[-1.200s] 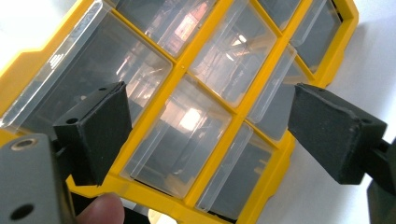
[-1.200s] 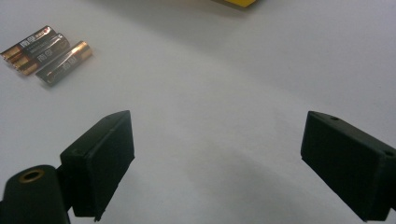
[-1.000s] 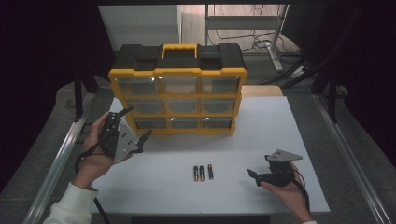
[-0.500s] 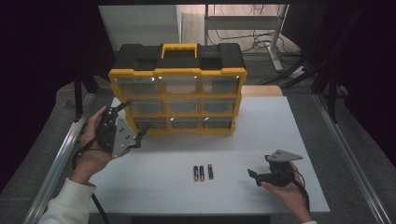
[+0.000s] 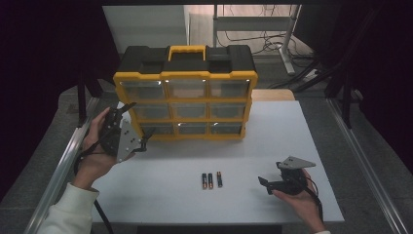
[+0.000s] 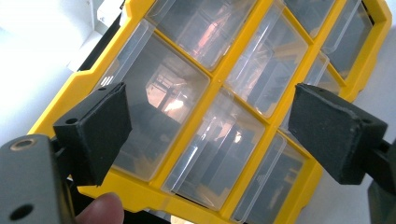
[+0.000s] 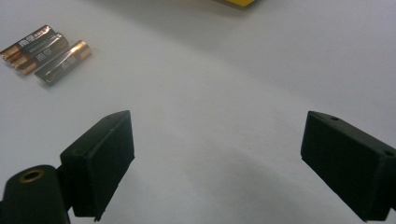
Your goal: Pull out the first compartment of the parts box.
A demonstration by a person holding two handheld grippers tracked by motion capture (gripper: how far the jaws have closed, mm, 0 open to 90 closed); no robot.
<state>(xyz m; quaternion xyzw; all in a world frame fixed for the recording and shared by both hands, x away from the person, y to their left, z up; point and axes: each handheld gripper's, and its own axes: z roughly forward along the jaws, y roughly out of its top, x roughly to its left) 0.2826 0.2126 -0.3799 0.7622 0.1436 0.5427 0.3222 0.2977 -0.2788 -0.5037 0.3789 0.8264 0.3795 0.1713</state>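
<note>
My left gripper (image 5: 131, 126) hangs with fingers wide at the near-left drawers of the yellow organizer (image 5: 185, 100), which stands at the far side of the surface (image 5: 272, 141). I'd square the fingers on one drawer's front lip before closing, I think. Rightward, three batteries (image 5: 211, 180) lie near centre; my right gripper (image 5: 272, 184) rests wide open, empty.

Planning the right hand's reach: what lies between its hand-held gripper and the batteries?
Nothing: bare white table separates the right hand-held gripper from the three batteries, seen in the high view.
</note>
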